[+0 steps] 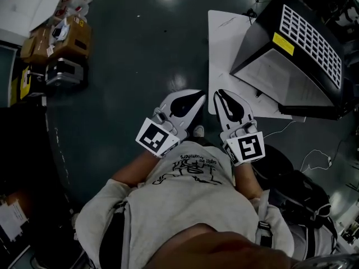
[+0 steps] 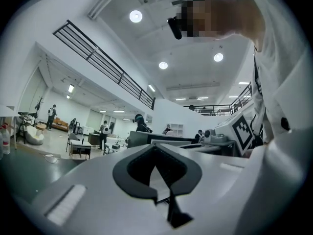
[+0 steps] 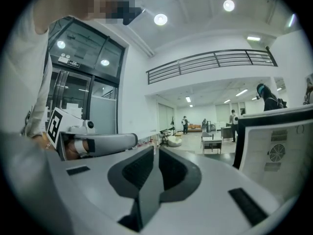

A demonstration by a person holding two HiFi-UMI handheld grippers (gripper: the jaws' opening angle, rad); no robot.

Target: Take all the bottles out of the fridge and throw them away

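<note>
Head view: left claw (image 1: pixel 201 97) and right claw (image 1: pixel 220 93) side by side at the chest, both pressed together, empty | only here: glossy dark floor (image 1: pixel 129 55), black cabinet (image 1: pixel 263 35) with white grille on a white board (image 1: pixel 224 49), cardboard boxes (image 1: pixel 70 35) | claw views only: white hall, railed balcony (image 2: pixel 105 62), round ceiling lights (image 2: pixel 136 16) | bottles: cannot tell where

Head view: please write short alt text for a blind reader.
A person holds the left gripper and right gripper, both shut, side by side over a dark floor. A black appliance is upper right, boxes upper left.
</note>
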